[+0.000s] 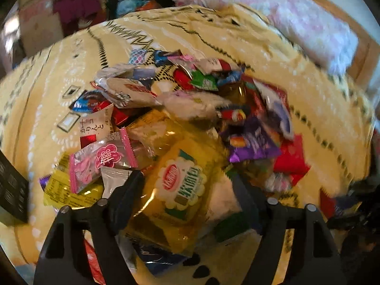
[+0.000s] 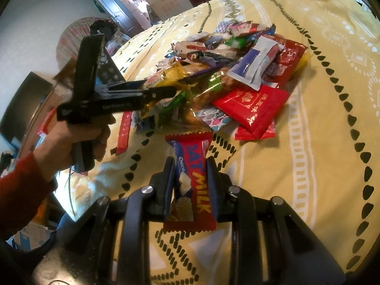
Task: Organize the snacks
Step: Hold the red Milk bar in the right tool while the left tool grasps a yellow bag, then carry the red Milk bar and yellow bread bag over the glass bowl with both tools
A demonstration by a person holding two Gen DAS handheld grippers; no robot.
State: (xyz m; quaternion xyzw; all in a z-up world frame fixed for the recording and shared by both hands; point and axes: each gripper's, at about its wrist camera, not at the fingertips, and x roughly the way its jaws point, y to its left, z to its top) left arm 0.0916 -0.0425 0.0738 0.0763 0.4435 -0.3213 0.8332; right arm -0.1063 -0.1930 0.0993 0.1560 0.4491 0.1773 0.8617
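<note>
A pile of wrapped snacks lies on a yellow patterned bedspread; it also shows in the right wrist view. My left gripper is open, its fingers either side of a yellow rice-cracker packet at the pile's near edge. In the right wrist view the left gripper reaches into the pile's left side, held by a hand in a red sleeve. My right gripper is shut on a red Oat Milk bar, held above the bedspread in front of the pile.
A pink fluffy blanket lies at the far right of the bed. Clothes and boxes stand beyond the bed's far edge. A dark box sits at the left. A red flat packet lies at the pile's near side.
</note>
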